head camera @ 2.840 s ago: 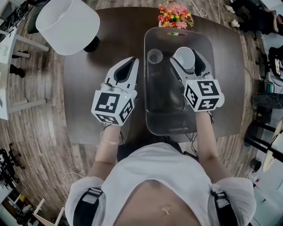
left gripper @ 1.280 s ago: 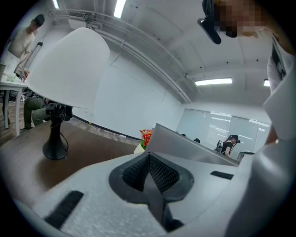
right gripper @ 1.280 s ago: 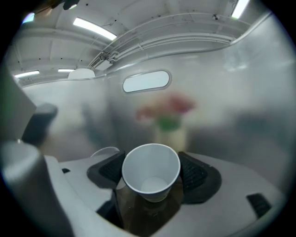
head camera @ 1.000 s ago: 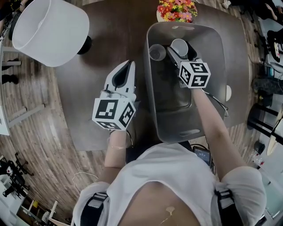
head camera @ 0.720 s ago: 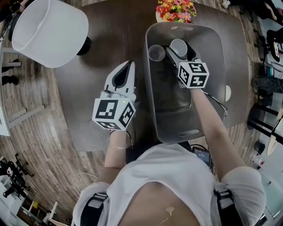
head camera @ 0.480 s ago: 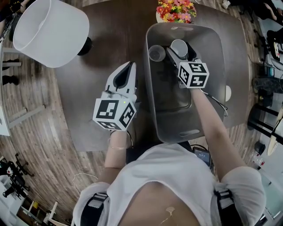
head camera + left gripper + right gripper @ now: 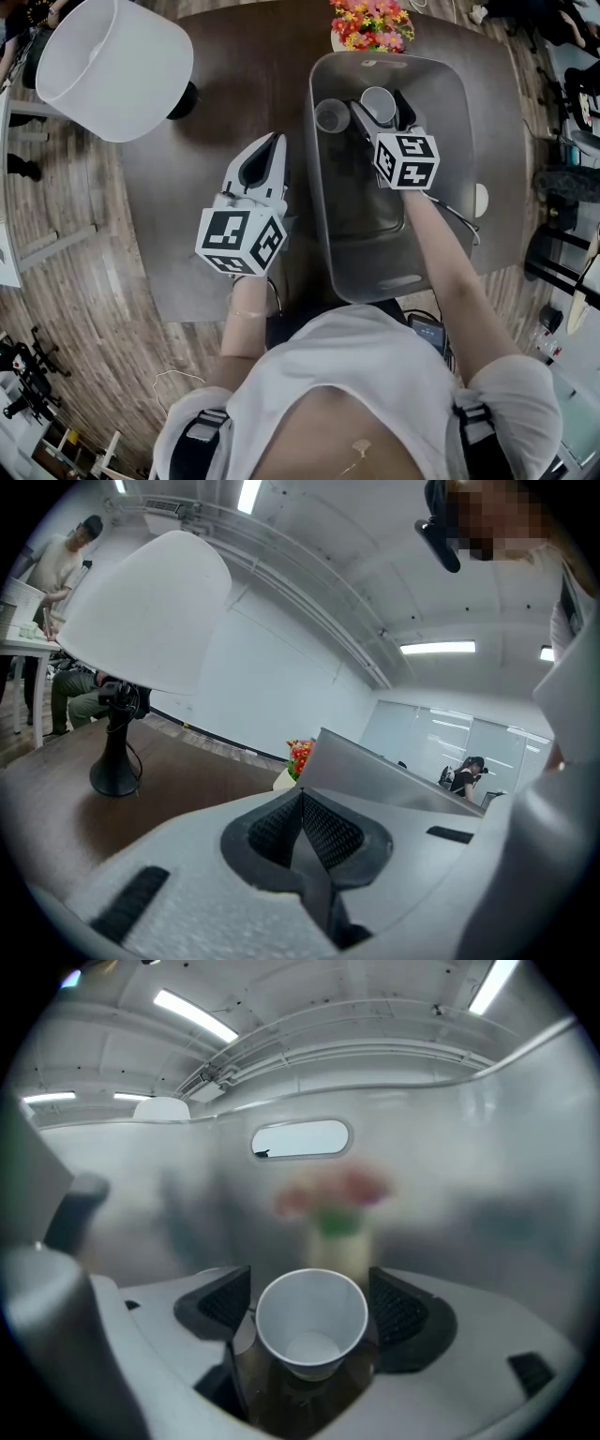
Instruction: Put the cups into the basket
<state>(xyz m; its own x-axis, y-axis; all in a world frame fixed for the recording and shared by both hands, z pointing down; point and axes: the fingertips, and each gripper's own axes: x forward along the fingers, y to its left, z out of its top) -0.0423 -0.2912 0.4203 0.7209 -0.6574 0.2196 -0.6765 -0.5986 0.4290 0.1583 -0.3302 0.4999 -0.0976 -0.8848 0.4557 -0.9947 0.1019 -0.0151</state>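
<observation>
Lower the cup [image 7: 378, 104] held in the wide right hand-held gripper [image 7: 310, 1299] upright onto the basket [image 7: 452, 150] floor, clear of the second cup [image 7: 330, 115] at its left. Then release gently.

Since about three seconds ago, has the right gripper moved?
Yes. The right gripper has gone lower and farther into the basket, toward the flowers.

The white cup [image 7: 379, 102] sits mouth-up, snug between the right tongs' [image 7: 380, 105] jaws, down inside the grey see-through basket [image 7: 452, 141]. The clear cup [image 7: 330, 114] stands upright just left of those tongs, in there too.
</observation>
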